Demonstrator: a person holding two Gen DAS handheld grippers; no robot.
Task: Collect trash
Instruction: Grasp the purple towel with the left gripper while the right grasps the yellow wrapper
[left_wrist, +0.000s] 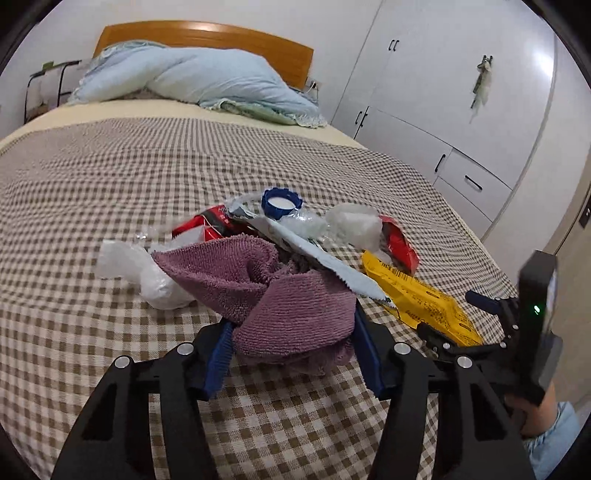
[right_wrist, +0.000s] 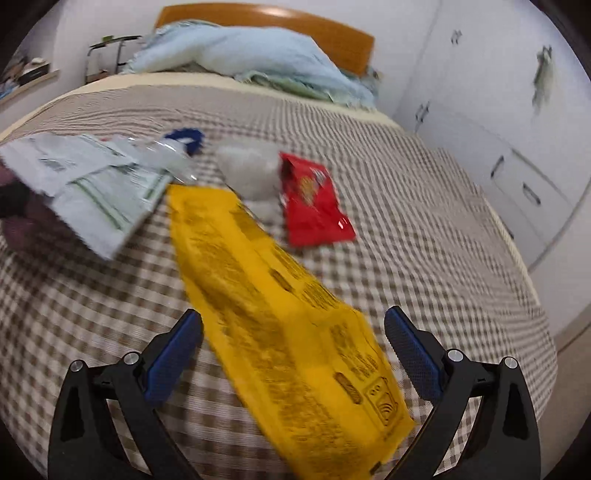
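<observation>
Wrapper (right_wrist: 280, 314) between open jaws (untouched)

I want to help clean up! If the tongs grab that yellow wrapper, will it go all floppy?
Probably floppy: the yellow wrapper lies flat and thin on the checked bedspread. It looks light, likely empty. Its shiny film may slip, and the right tongs stand open on either side of it, not yet pinching.
</observation>
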